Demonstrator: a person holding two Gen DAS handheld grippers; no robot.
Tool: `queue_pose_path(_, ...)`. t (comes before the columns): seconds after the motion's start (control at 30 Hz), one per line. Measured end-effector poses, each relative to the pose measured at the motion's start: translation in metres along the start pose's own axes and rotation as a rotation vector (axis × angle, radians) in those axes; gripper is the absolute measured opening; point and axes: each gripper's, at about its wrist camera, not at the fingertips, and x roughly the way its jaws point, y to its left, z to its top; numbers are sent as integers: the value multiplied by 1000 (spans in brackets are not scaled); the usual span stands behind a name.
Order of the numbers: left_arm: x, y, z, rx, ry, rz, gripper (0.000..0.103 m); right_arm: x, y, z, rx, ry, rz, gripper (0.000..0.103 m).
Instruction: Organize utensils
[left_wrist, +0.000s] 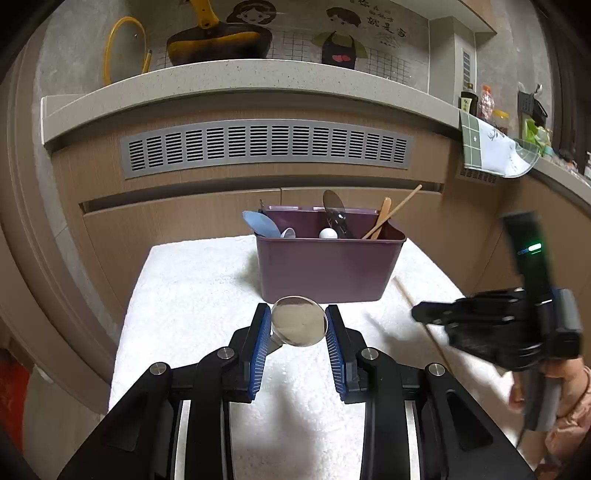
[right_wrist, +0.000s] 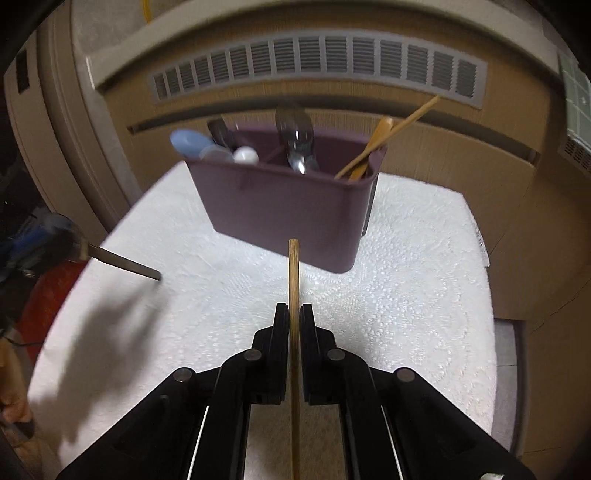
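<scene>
My left gripper (left_wrist: 298, 314) is shut on the round bowl of a metal spoon (left_wrist: 299, 326), its blue pads (left_wrist: 260, 339) pressing both edges; the spoon's handle (right_wrist: 125, 264) sticks out above the white towel (left_wrist: 192, 295). A thin wooden chopstick (right_wrist: 293, 273) runs forward between the fingers of my right gripper (right_wrist: 293, 308), which is shut on it. Just ahead of both stands the purple utensil bin (left_wrist: 325, 266), also seen from the right wrist as the bin (right_wrist: 288, 210). It holds a blue spoon (left_wrist: 260, 223), a dark spatula, a wooden spoon and another chopstick (left_wrist: 397, 208).
The towel (right_wrist: 406, 277) covers a small table in front of wooden cabinet doors (left_wrist: 166, 221) with a grey vent grille (left_wrist: 266, 146). A checked cloth (left_wrist: 495, 147) hangs from the counter at right. A person's hand (left_wrist: 554, 391) grips the right tool.
</scene>
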Motion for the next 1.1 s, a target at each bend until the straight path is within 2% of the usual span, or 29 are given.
queue_pose_path(0.3,-15,3,6,-22,-19,-8,31,-45,0,12,-1,-108,21,5)
queue_pose_path(0.37,-18,3,7,-30,-20,-24,29,-52,-1,14,-5,-124,25,5)
queue_pose_path(0.43,-21,2,9,-25,-26,-19,20,-56,1,16,-12,-135,28,5)
queue_pose_path(0.57,-19,1,10,-13,-15,-25,19,-57,3,17,-18,-140,24,5)
queue_pose_path(0.67,-8,3,9,-6,37,-47,19,-54,2,15,-15,-131,20,5)
queue_pose_path(0.9,5,16,-10,-11,143,-42,19,-54,-5,14,-3,-127,19,5)
queue_pose_path(1.1,0,22,-46,-13,275,-114,21,-54,-7,10,2,-113,32,5)
